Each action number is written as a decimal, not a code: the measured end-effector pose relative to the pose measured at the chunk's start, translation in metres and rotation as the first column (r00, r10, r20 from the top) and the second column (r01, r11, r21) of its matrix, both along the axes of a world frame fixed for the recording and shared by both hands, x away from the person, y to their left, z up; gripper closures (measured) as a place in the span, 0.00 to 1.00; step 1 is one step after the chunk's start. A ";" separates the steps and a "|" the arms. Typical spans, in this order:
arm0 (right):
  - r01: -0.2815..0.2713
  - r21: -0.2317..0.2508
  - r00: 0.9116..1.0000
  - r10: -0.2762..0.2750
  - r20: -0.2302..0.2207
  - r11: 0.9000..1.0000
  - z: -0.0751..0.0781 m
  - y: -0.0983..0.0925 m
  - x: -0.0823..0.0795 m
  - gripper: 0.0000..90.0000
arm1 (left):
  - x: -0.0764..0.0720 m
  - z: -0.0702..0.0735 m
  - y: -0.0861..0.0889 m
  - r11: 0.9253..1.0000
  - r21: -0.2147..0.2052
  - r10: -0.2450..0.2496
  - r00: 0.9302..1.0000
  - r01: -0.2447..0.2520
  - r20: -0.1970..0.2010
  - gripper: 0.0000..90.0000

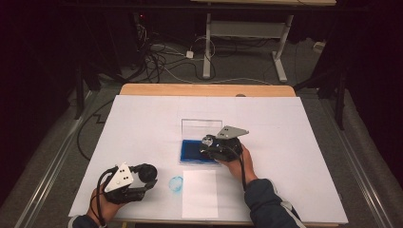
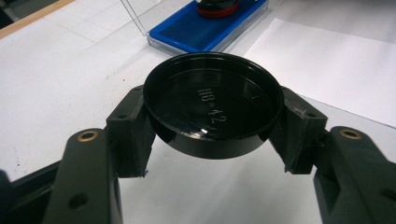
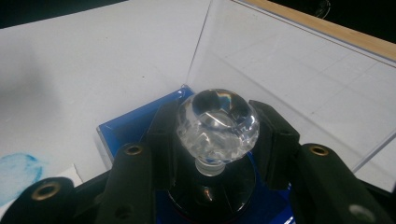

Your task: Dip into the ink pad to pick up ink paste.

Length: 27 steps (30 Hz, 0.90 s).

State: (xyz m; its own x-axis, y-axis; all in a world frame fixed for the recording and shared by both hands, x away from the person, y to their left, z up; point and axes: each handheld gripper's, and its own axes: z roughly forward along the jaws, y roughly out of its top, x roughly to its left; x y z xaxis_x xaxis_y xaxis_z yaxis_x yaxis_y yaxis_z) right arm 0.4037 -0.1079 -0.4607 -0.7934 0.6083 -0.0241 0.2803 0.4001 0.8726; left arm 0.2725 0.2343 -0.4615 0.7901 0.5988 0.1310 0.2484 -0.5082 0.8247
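Left gripper (image 2: 212, 135), lower left, clamps a black cap (image 2: 213, 105); right gripper (image 3: 215, 140), centre, grips the stamp (image 3: 217, 126) on the blue pad (image 1: 197, 152).

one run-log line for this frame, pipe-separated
left gripper: shut on black cap, held off table | right gripper: shut on stamp's clear knob, stamp on blue ink pad | blue print beside paper sheet

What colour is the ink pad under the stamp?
Blue: the ink pad shows best in the left gripper view, with the stamp on it.
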 end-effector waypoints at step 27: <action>0.009 -0.019 0.999 -0.008 0.032 1.000 0.001 0.001 -0.006 0.63 | 0.000 0.001 0.001 1.000 0.000 0.000 1.000 0.000 0.006 0.40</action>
State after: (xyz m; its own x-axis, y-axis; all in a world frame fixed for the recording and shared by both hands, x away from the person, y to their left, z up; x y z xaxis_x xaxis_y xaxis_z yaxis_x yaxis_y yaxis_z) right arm 0.3976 -0.1064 -0.4598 -0.7868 0.6142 -0.0607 0.2559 0.4141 0.8735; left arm 0.2728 0.2353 -0.4602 0.7891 0.5991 0.1355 0.2437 -0.5078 0.8263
